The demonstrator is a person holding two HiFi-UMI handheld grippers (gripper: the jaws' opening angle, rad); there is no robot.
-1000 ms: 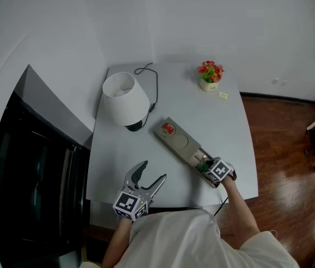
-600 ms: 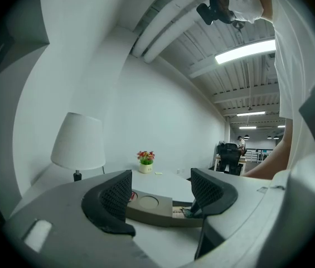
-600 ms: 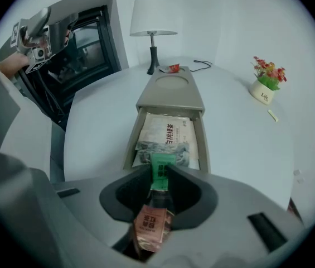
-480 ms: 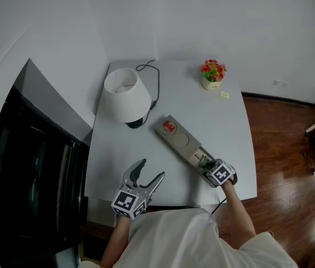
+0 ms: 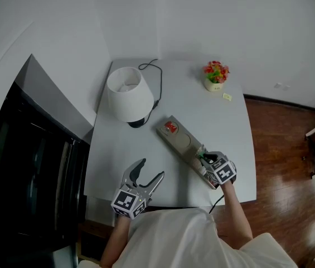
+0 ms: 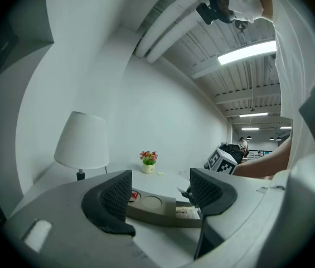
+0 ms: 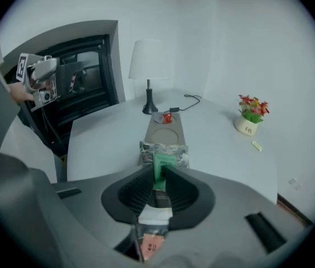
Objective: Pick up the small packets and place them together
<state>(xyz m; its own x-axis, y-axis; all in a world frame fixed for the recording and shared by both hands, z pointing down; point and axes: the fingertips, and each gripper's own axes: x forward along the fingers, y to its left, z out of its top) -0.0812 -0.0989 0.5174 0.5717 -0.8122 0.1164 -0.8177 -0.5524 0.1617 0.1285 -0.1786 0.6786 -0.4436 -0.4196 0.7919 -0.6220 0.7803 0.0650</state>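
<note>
About midway, judging by the layout. Clamping a green packet (image 7: 161,162) in the right tongs (image 7: 158,178), jaws just now closing further onto it, pads pressed on both of its faces. Holding it just above the near end of the long grey tray (image 5: 180,141) on the white bench (image 5: 124,161), over a crumpled heap of pale packets (image 7: 163,148) lying in that end compartment. At the tray's far end, only 1 red packet (image 5: 169,128); between the 2 ends, a bare round recess (image 5: 185,140). Well beyond the tray's far end, beside the flower pot (image 5: 215,76), 1 small yellow slip (image 5: 227,97), too small to call a packet for certain. Left of the tray's near end, at the bench edge, the left tongs (image 5: 153,171) released, with nothing between the jaws. Seemingly left to do: setting the green packet down with the others, then bringing the red packet, and perhaps the yellow slip, to the same spot.
</note>
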